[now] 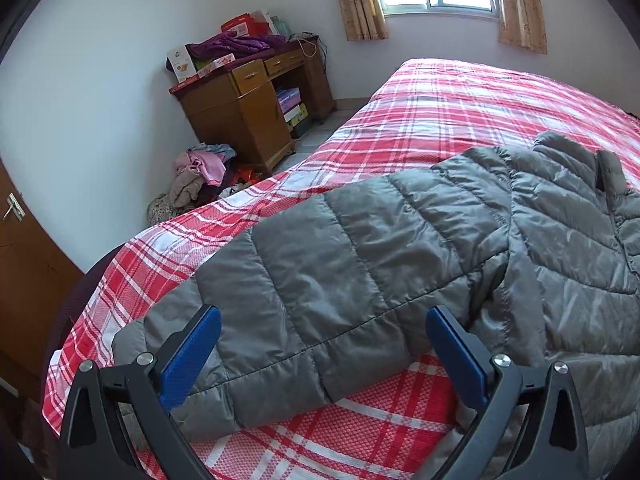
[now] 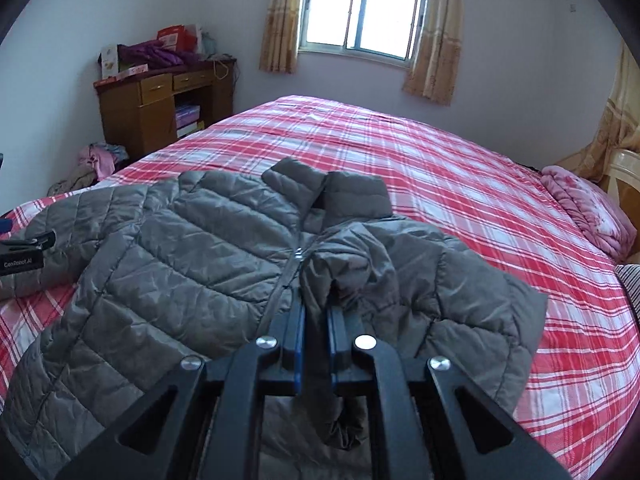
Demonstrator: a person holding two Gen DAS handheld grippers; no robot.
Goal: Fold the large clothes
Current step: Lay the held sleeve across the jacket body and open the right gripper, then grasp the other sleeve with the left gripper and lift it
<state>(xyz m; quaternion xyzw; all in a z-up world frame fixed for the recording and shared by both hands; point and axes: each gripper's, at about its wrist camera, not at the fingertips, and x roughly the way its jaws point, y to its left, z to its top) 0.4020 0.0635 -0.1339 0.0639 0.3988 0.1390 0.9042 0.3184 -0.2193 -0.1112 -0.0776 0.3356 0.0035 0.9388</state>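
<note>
A grey quilted puffer jacket (image 2: 192,248) lies front up on the bed with its collar toward the window. Its left sleeve (image 1: 304,300) stretches out toward the bed's edge. My left gripper (image 1: 323,322) is open, its blue pads either side of that sleeve near the cuff; part of it shows at the left edge of the right wrist view (image 2: 24,254). My right gripper (image 2: 317,312) is shut on the jacket's right sleeve (image 2: 344,276), which is drawn in over the jacket's front beside the zip.
The bed has a red and white plaid sheet (image 2: 460,184). A wooden desk (image 1: 248,108) with boxes and a purple coat stands at the far wall. A pile of clothes (image 1: 200,176) lies on the floor. A pink quilt (image 2: 588,208) lies at the bed's right.
</note>
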